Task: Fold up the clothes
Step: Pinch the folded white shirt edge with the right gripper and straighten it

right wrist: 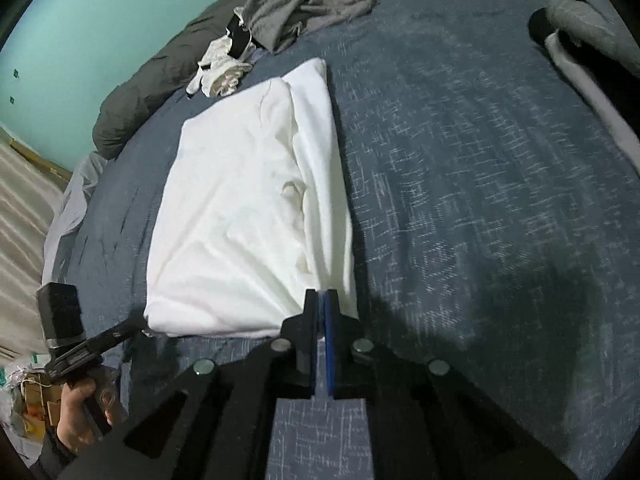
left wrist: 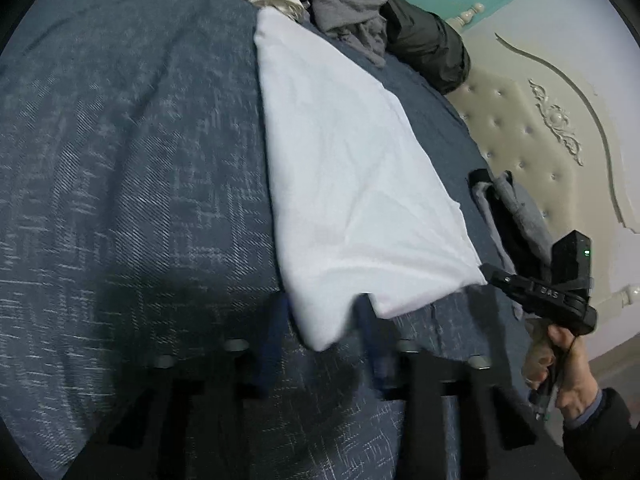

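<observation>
While the left gripper (left wrist: pixel 326 320) sits at the near left corner of the white garment (left wrist: pixel 352 184), its blue fingers (left wrist: pixel 276 344) straddle the hem with a gap between them, and I cannot tell whether they press the cloth. That garment lies mid-bed on the blue cover (left wrist: pixel 120 200), already folded into a long strip, so one lengthwise fold looks done and the crosswise folds remain. To its right, the right gripper (right wrist: pixel 322 300) is clenched at the near right corner; whether it pinches cloth is unclear. Unfolded clothes (right wrist: pixel 304 0) wait at the bed's far end.
</observation>
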Action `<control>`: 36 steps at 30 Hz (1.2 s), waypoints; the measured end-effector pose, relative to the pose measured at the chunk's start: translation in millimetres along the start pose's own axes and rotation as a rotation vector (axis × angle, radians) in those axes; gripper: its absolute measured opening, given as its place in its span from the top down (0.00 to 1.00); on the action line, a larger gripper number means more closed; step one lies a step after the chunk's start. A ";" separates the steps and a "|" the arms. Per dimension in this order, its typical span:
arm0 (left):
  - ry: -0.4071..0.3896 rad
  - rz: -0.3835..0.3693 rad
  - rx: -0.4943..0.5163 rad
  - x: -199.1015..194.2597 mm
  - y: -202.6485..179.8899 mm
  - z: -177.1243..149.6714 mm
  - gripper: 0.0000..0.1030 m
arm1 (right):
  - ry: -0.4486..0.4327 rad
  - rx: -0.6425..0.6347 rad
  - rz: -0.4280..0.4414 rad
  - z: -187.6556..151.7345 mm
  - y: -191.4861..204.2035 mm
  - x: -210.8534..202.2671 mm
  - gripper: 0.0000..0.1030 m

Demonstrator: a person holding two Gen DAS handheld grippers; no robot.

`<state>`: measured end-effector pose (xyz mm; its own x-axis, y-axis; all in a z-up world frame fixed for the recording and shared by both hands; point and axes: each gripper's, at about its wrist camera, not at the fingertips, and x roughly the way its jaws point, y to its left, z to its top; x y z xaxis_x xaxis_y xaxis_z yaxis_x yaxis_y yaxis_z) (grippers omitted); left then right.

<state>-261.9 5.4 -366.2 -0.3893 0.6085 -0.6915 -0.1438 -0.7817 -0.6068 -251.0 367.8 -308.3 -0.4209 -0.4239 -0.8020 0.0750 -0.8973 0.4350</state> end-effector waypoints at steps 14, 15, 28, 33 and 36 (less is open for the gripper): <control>0.022 -0.014 0.014 -4.1 3.9 -2.6 0.79 | 0.037 0.036 -0.066 -1.5 -22.9 11.5 0.95; 0.023 -0.013 0.015 -4.4 3.5 -2.9 0.79 | 0.035 0.030 -0.083 1.7 -22.2 8.8 0.95; 0.020 0.024 0.049 0.4 -2.1 -5.7 0.77 | 0.022 -0.118 -0.013 91.4 37.4 43.2 0.70; 0.021 0.022 0.049 -1.0 -0.1 -4.8 0.77 | 0.070 -0.142 -0.087 84.0 44.1 62.8 0.84; 0.022 0.022 0.050 -0.8 -0.4 -4.5 0.77 | 0.033 -0.132 -0.082 78.9 38.8 58.8 0.96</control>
<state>-257.4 5.9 -367.1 -0.3731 0.5934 -0.7132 -0.1811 -0.8005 -0.5713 -344.2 317.7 -306.3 -0.4004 -0.3508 -0.8466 0.1606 -0.9364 0.3120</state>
